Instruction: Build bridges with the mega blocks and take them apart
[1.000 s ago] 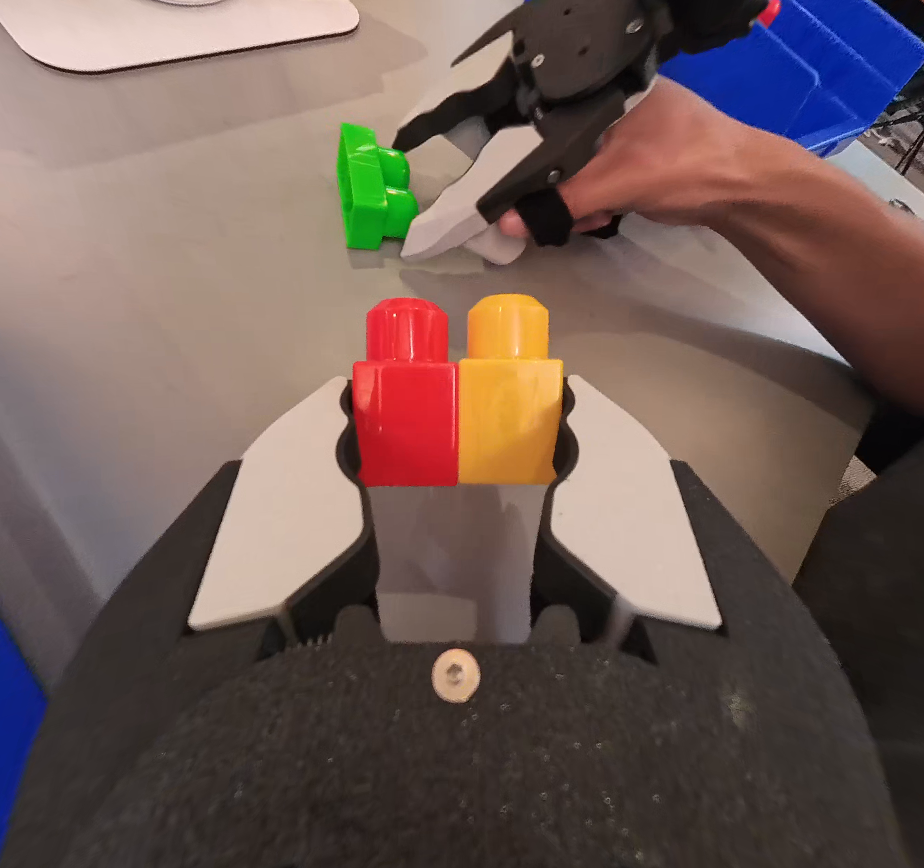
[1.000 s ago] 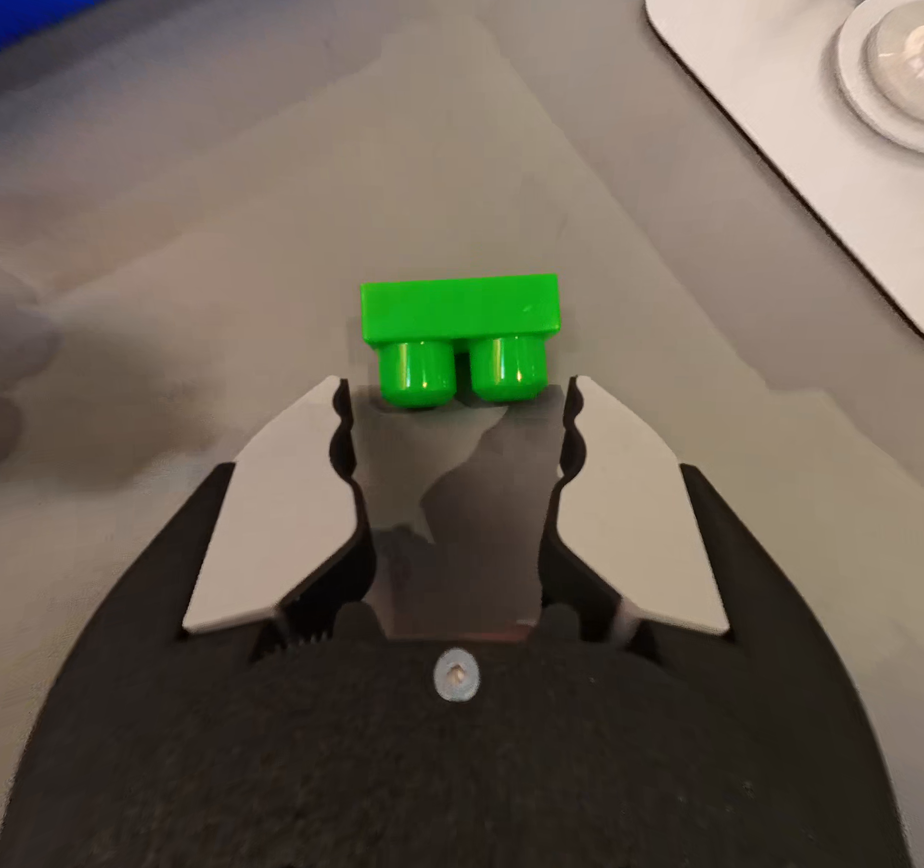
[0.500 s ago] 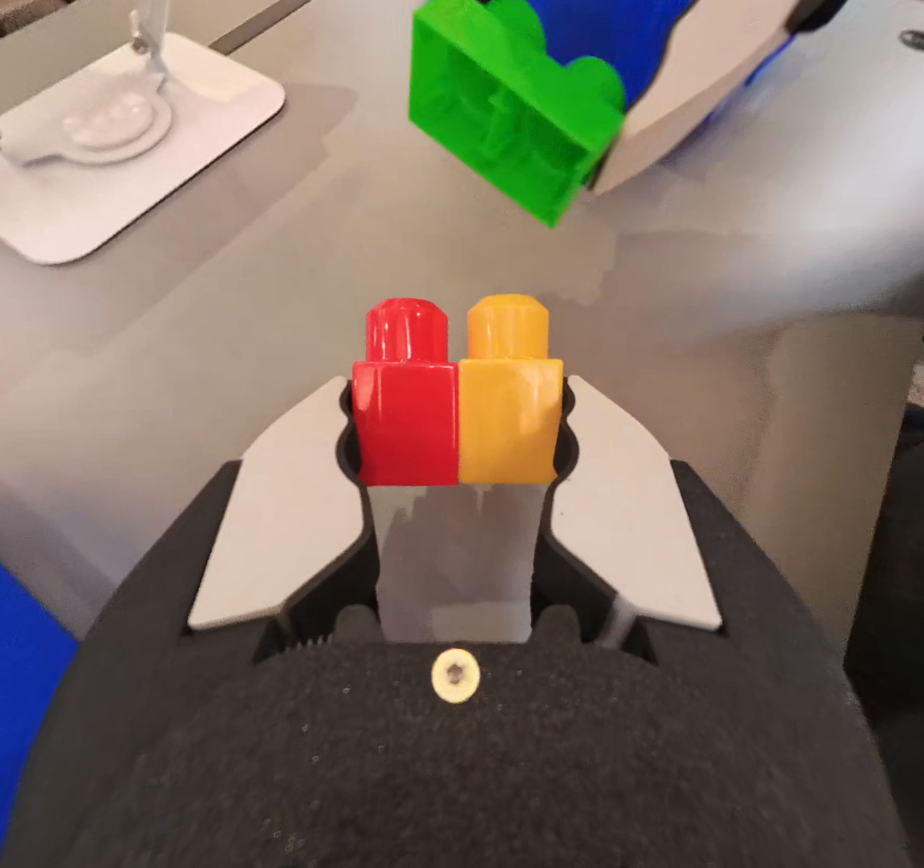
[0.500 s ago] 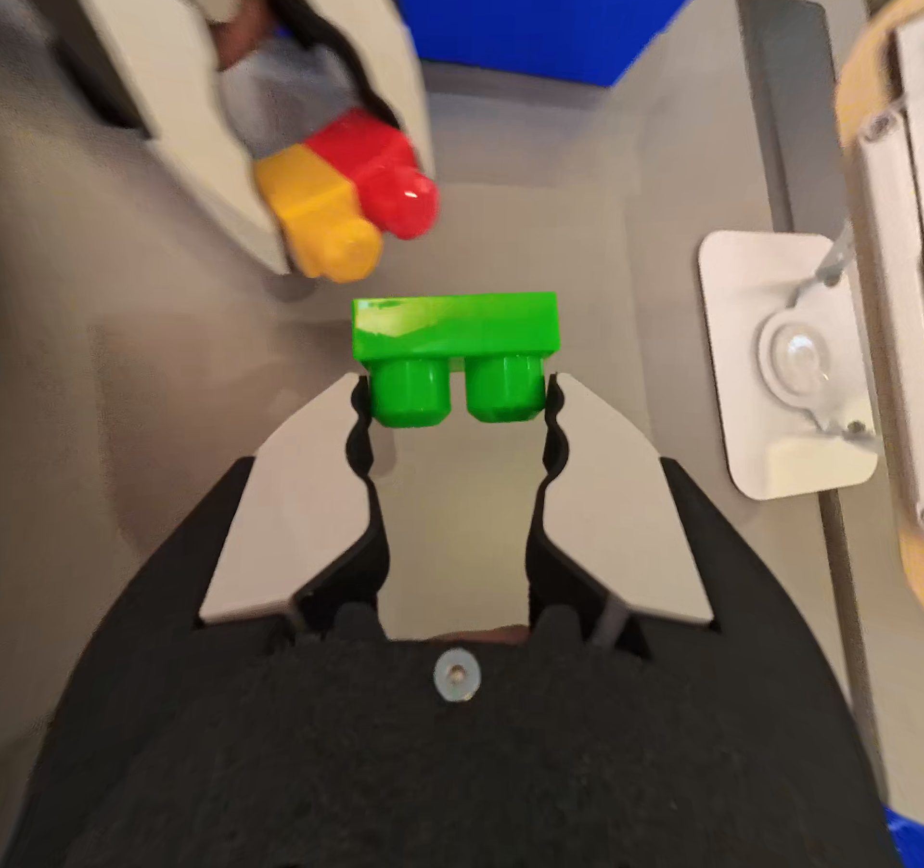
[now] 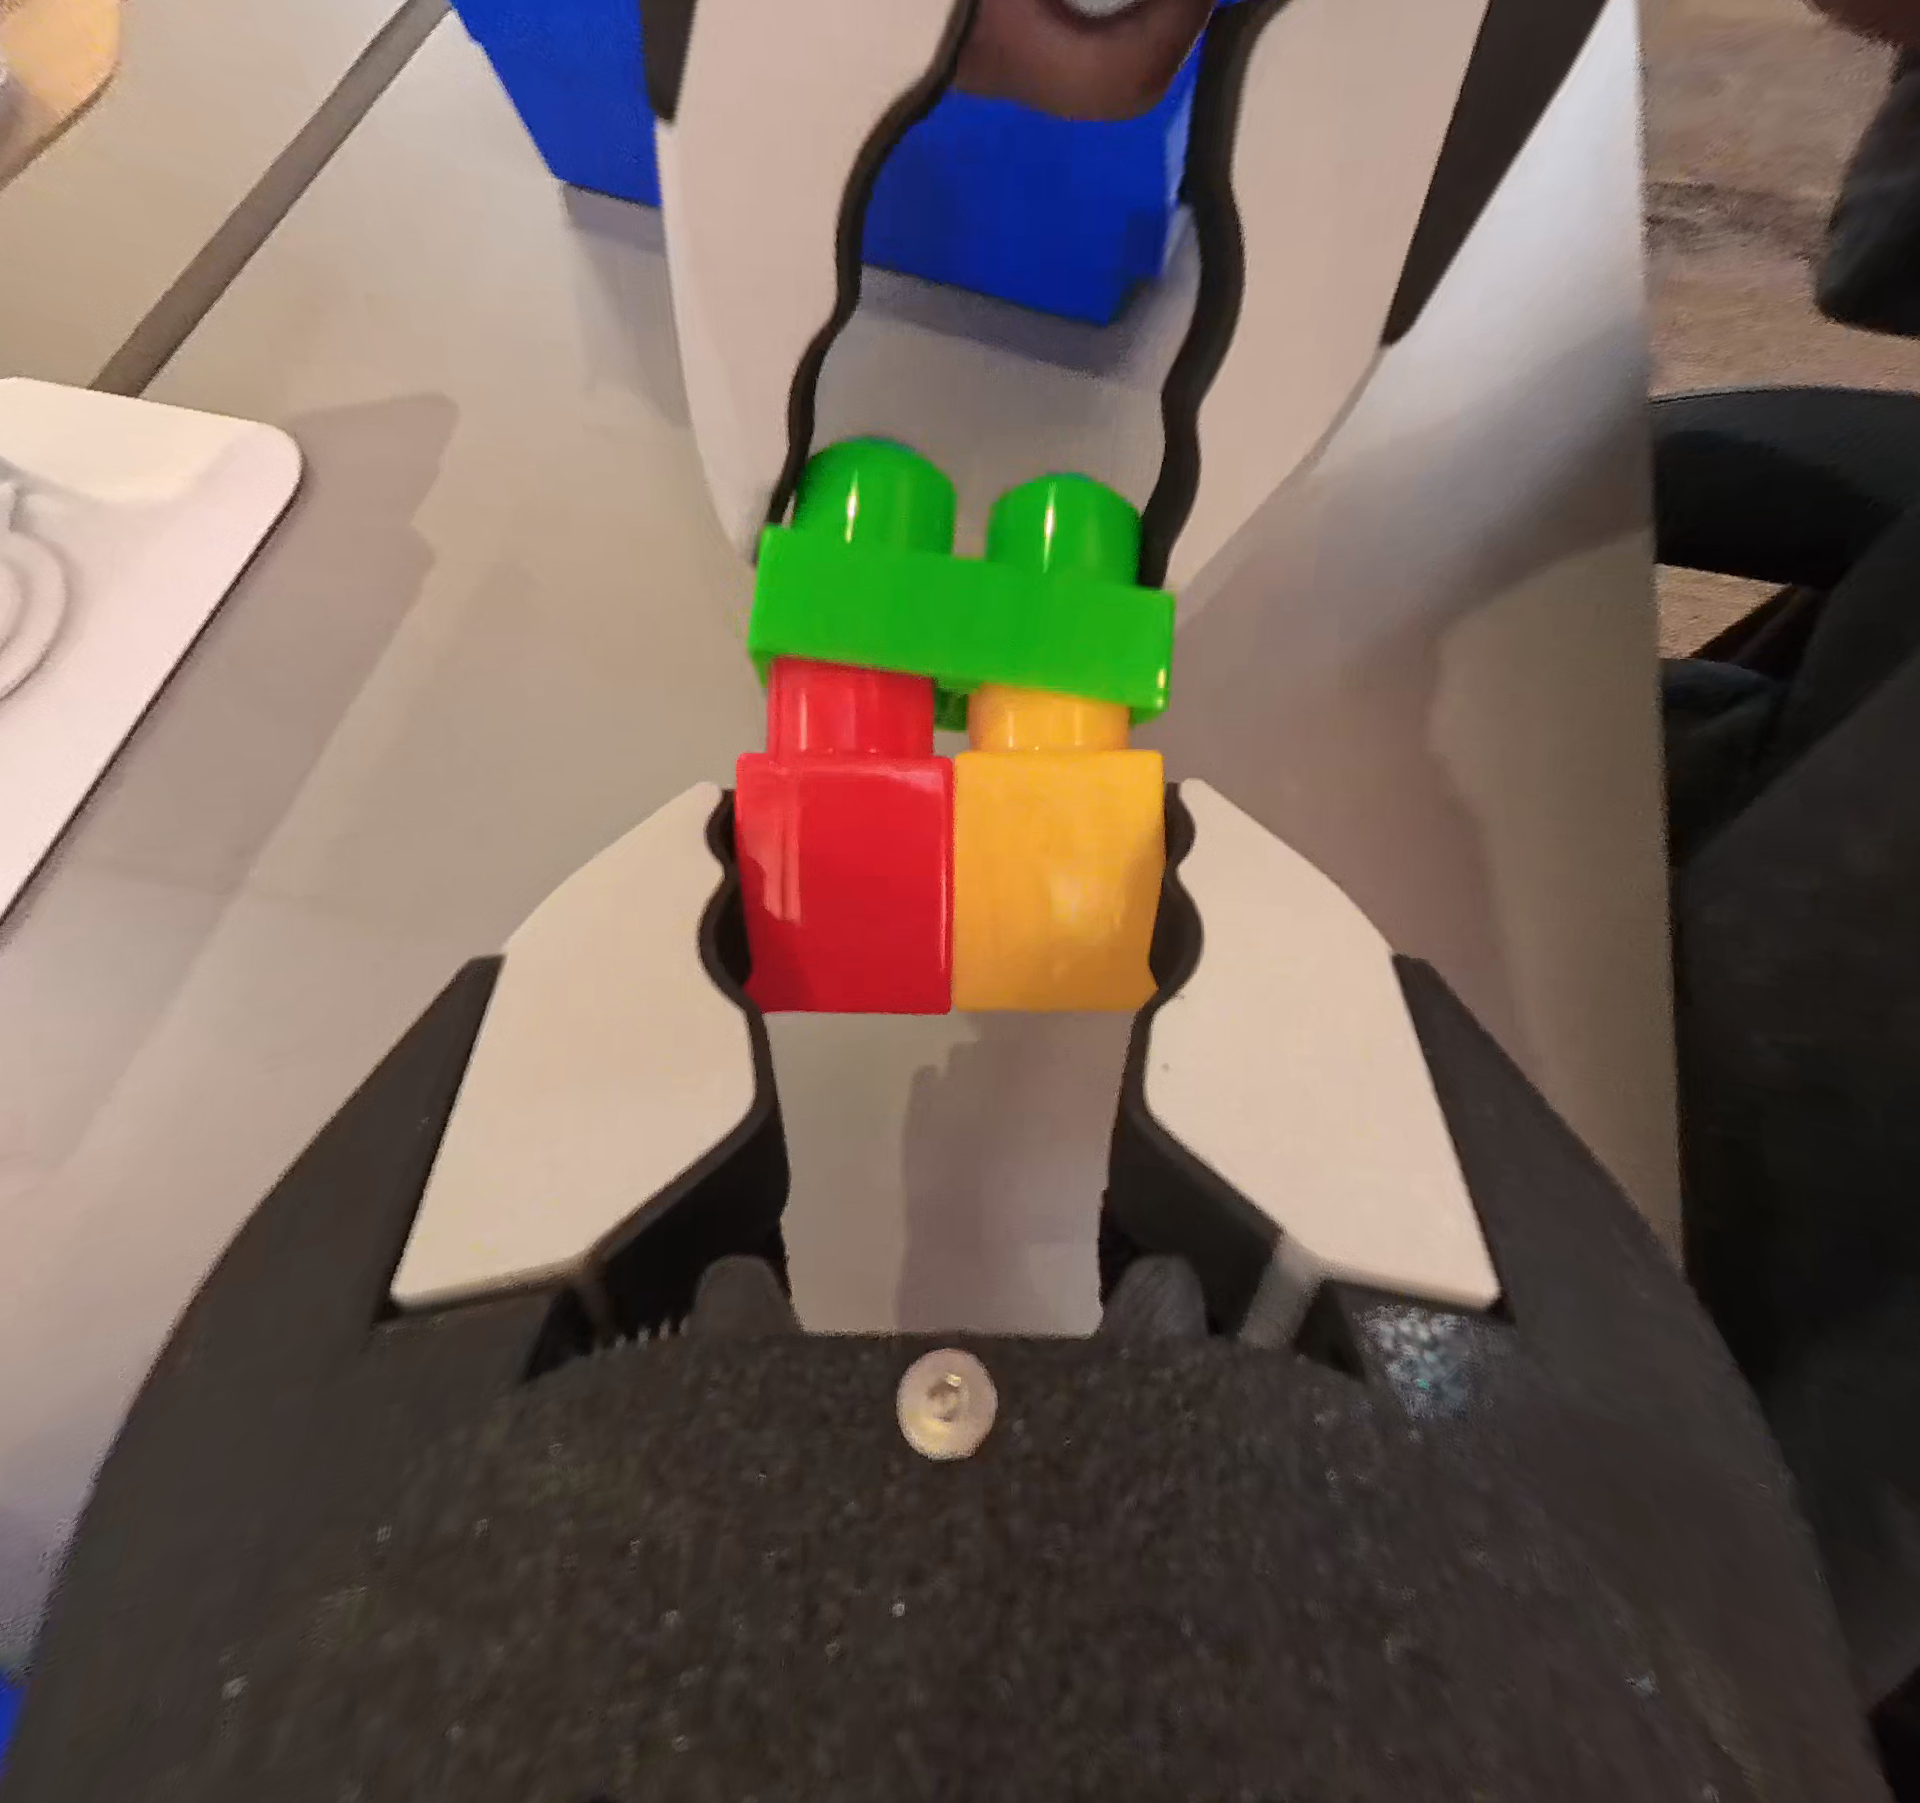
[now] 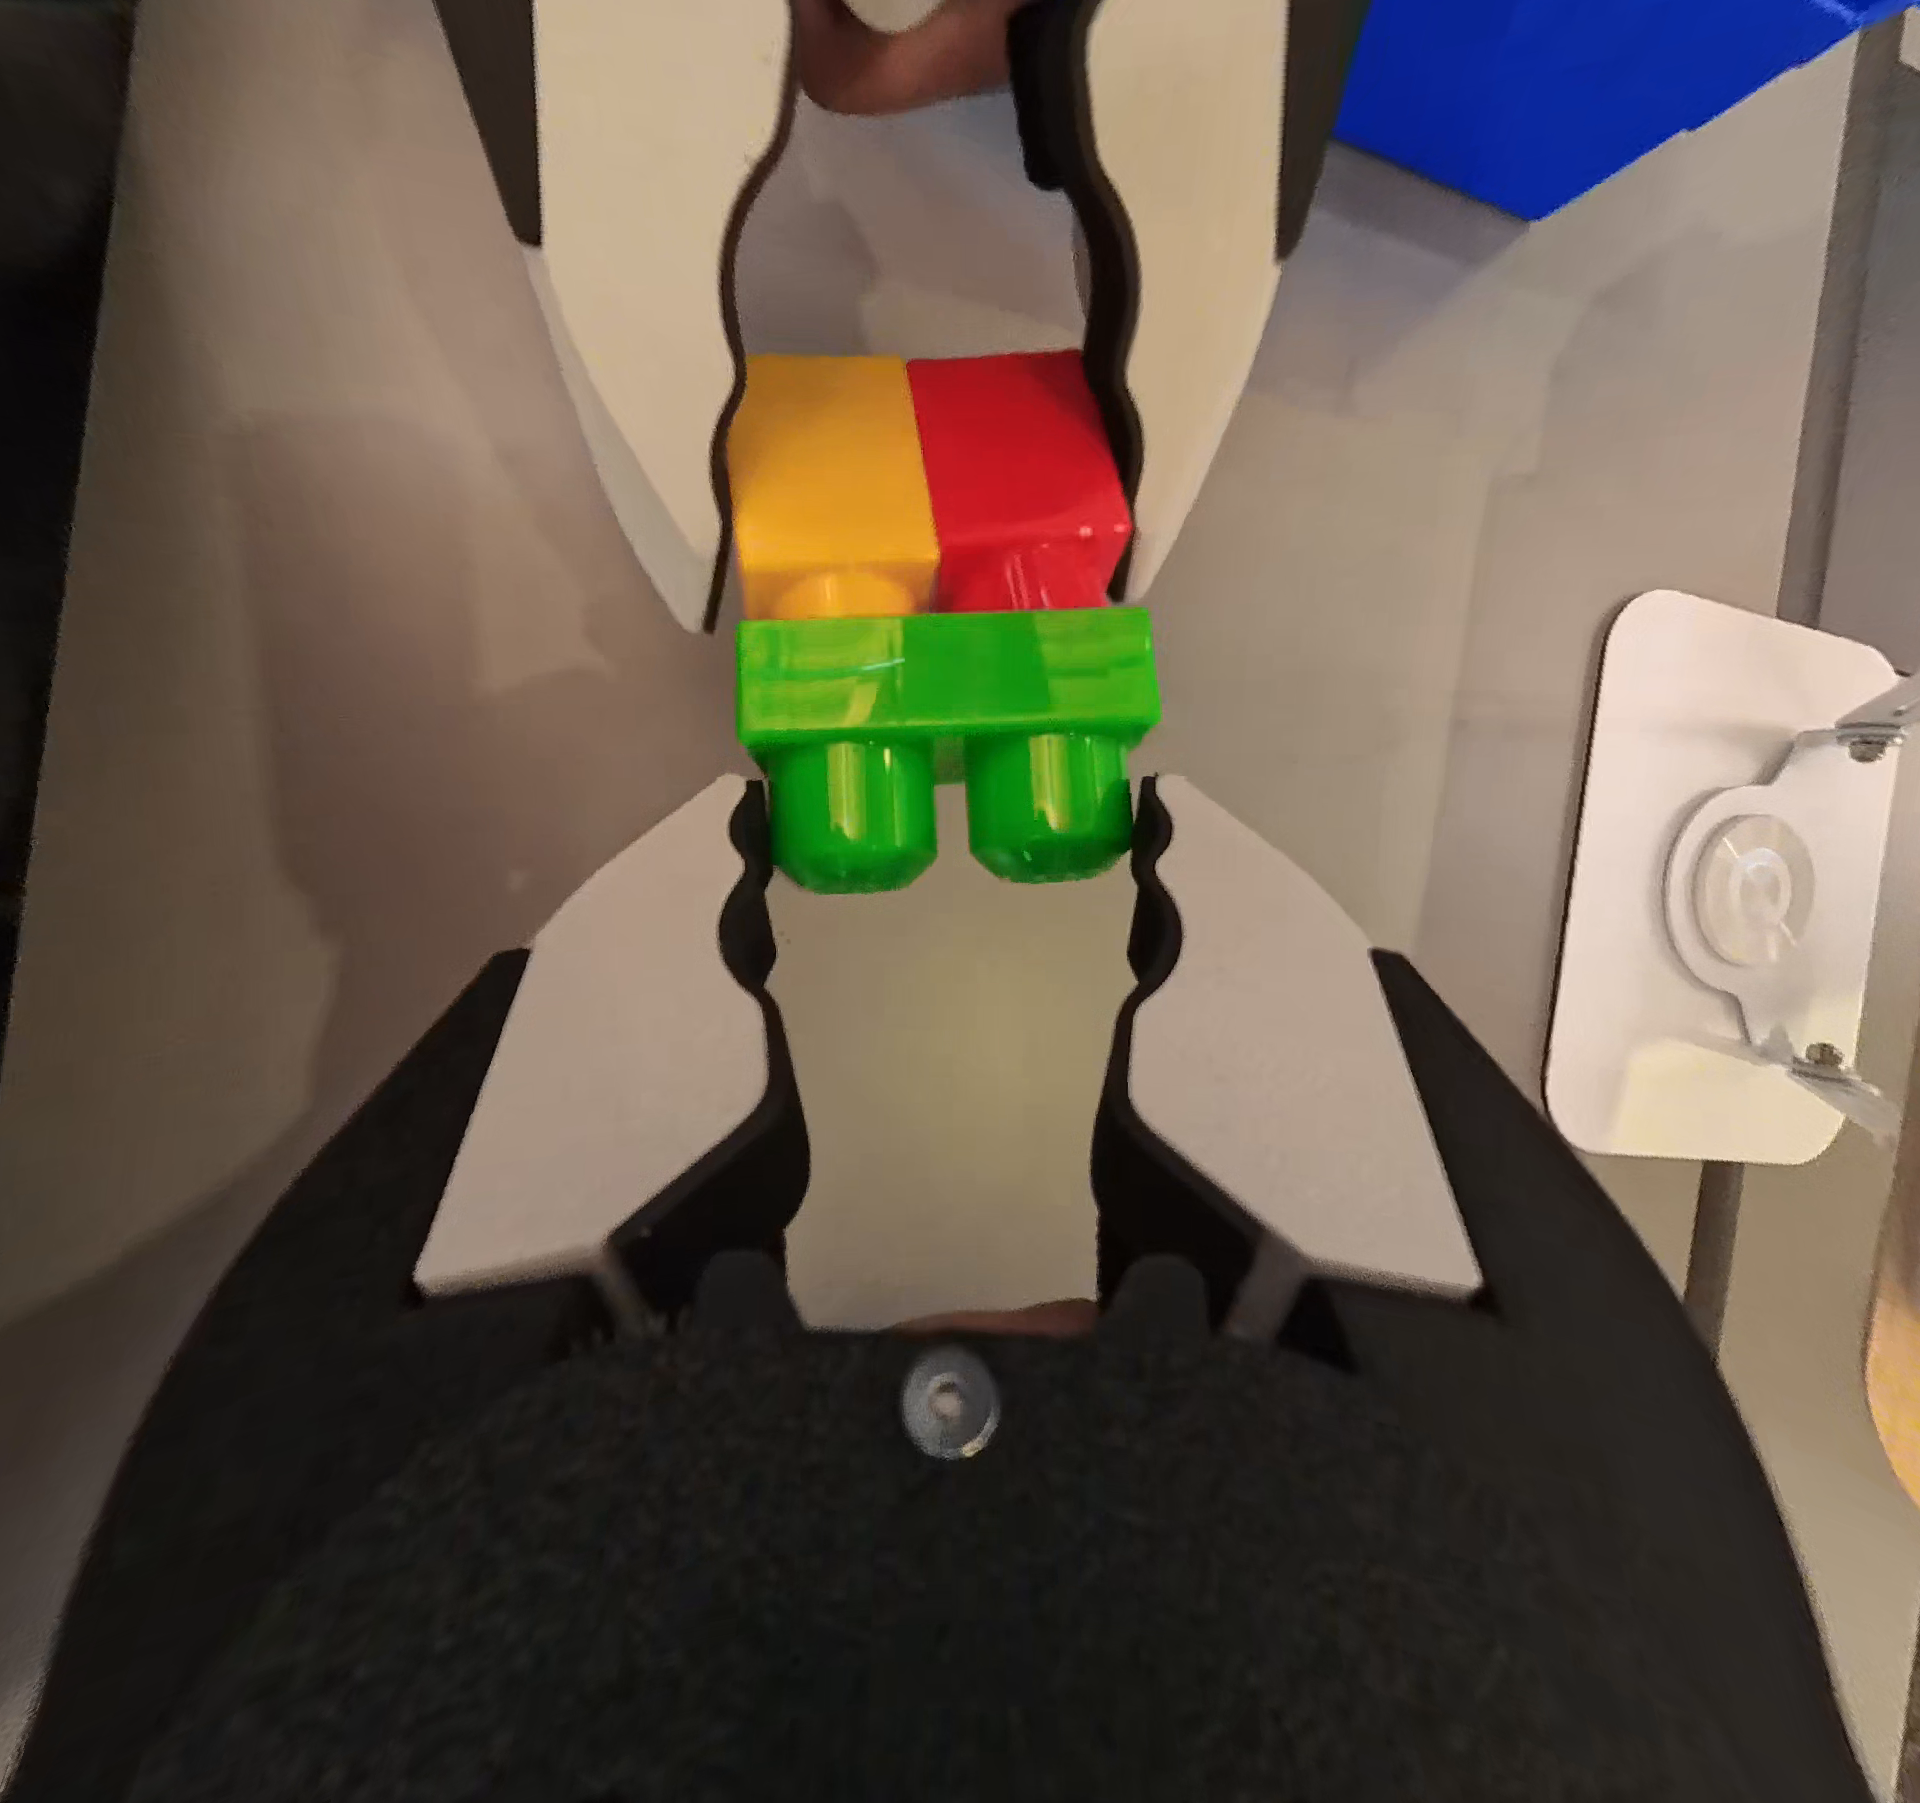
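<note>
While the 2 grippers face each other tip to tip above the grey table (image 5: 436, 673), a white plate (image 5: 114, 548) with a clear fitting lies at the far left of the left wrist view; next comes the red block (image 5: 847, 886), pressed side by side against the yellow block (image 5: 1055, 886), and the left gripper (image 5: 951, 896) clamps this pair between its pads (1 pad on each outer face); the green block (image 5: 961, 631), a flat piece with 2 studs, sits across the red and yellow studs, not fully seated, with part of both studs showing below it; the right gripper (image 5: 966, 506) reaches in from above and pinches the green studs from both sides; behind it stands a blue bin (image 5: 1018, 195); at the right edge, off the table, lies something dark, too dim to identify.
</note>
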`<action>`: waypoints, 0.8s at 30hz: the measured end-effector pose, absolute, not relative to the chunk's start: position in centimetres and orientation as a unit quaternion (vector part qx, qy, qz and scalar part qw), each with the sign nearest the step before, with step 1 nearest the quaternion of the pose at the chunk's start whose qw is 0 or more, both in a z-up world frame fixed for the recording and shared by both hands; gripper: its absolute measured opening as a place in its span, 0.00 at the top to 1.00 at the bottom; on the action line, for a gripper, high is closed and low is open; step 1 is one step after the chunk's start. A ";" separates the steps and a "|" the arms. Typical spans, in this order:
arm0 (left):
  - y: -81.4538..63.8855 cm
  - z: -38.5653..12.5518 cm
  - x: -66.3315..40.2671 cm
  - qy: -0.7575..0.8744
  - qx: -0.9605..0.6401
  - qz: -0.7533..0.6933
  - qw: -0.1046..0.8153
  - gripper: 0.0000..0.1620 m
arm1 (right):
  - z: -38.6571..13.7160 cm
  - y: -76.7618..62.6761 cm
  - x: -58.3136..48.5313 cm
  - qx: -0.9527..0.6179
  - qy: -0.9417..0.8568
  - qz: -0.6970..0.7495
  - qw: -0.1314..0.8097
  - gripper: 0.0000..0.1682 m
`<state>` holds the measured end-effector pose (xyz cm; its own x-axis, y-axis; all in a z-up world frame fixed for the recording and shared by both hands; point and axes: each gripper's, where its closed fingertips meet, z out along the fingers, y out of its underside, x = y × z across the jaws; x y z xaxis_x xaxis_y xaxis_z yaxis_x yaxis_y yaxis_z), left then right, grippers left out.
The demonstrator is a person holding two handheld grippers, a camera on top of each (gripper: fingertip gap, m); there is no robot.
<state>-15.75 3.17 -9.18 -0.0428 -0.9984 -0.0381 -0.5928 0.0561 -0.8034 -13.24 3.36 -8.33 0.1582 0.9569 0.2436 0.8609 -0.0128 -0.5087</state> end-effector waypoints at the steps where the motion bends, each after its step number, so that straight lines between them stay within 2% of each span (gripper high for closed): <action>1: 2.9 -9.1 -15.6 0.653 -0.607 -0.321 0.319 0.54 | -8.4 3.2 -13.4 -0.706 -0.645 0.089 0.281 0.60; 9: 2.3 -10.0 -15.3 0.659 -0.594 -0.351 0.300 0.54 | -8.4 2.5 -14.1 -0.694 -0.633 0.149 0.311 0.61; 22: 2.7 -11.8 -14.6 0.651 -0.608 -0.349 0.290 0.54 | -11.3 3.2 -15.0 -0.699 -0.616 0.172 0.320 0.61; 24: 3.2 -12.1 -15.4 0.642 -0.622 -0.341 0.292 0.60 | -11.9 3.6 -14.4 -0.706 -0.611 0.163 0.318 0.61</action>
<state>-15.36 3.21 -12.10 -0.0563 -0.9972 0.0493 -0.5996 -0.0057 -0.8003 -14.42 3.63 -11.93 0.1995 0.9669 0.1589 0.7598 -0.0503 -0.6482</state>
